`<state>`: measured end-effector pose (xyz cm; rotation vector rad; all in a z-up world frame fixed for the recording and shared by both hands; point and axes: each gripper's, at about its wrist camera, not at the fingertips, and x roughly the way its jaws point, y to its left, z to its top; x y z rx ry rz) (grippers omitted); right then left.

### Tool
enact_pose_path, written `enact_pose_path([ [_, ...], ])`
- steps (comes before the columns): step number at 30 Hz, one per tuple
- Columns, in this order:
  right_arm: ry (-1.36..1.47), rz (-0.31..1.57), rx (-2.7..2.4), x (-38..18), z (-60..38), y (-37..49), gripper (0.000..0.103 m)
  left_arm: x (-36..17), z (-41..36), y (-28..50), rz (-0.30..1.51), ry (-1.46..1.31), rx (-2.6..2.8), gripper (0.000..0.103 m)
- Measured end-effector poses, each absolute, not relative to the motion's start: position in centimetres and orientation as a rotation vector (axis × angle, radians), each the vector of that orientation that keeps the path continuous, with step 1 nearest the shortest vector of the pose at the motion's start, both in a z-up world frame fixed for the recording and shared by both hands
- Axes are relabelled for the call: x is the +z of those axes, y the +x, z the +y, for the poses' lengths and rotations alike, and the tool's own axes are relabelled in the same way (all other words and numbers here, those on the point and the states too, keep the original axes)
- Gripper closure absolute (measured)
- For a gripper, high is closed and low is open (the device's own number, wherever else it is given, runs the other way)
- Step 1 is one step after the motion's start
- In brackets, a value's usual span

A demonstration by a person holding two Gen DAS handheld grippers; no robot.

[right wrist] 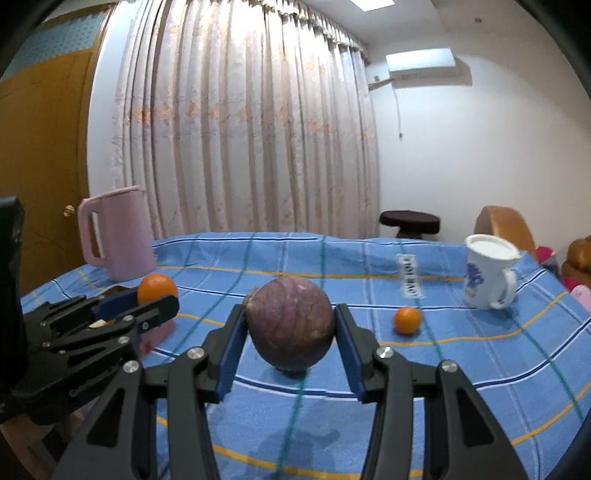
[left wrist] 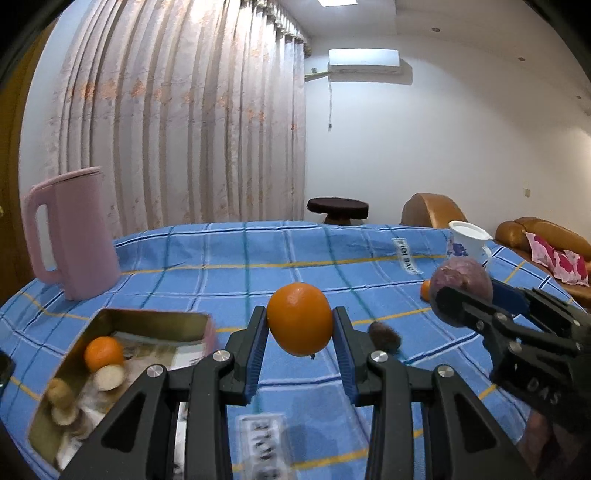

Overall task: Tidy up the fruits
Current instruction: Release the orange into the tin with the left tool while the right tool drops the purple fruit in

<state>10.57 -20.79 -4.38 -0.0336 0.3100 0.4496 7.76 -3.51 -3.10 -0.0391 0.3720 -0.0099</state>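
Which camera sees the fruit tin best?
The left wrist view: the tin lies open, with an orange inside. In the right wrist view the left gripper hides nearly all of it.

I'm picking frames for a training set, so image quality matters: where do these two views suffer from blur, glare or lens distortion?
Left wrist view: the round orange is sharp, the open metal tin and white cloth label smeared; the pleated curtain bows. Right wrist view: the white flowered mug blurs, the ceiling light blows out.
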Motion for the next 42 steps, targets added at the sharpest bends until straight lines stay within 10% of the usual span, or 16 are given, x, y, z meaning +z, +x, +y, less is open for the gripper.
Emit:
enact_pose_path([
  [22,-0.220,0.476,0.897,-6.4,-1.9,8.1,0.052,-5.1,11.0,1.7,0.492,-0.096,0.256,0.065],
  [42,-0.263,0.418,0.649,-4.3,-13.1,9.2,0.030,-0.6,0.1,5.2,0.457,-0.034,0.002,0.041],
])
